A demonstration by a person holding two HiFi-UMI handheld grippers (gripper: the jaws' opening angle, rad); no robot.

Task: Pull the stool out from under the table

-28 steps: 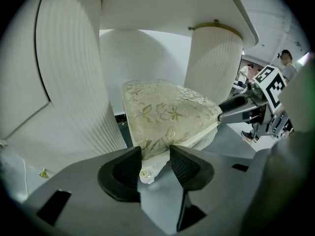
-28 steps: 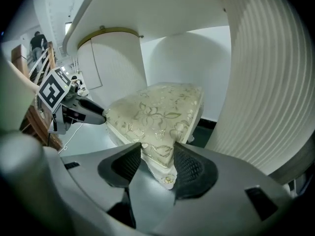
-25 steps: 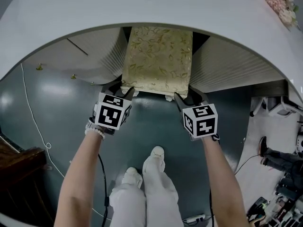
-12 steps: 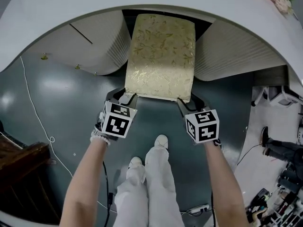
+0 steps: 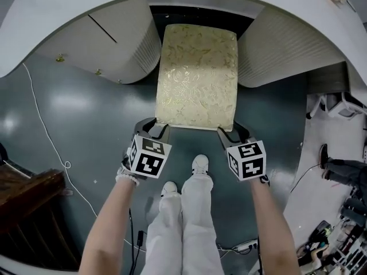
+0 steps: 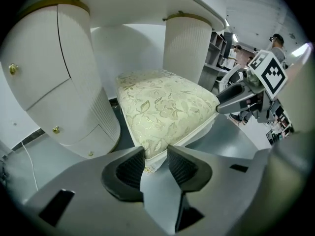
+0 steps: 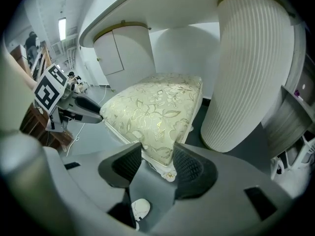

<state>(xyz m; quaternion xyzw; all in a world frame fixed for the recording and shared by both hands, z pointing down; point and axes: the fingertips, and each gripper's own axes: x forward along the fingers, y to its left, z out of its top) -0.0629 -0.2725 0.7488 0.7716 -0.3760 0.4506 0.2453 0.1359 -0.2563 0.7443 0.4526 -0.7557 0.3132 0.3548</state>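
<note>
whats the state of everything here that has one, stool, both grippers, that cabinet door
stool, upright on the floor, mostly pulled out from under the table
left gripper, jaws have just been closing, shut on the stool's near left corner
right gripper, jaws shut on the stool's near right corner
cabinet door, closed
</note>
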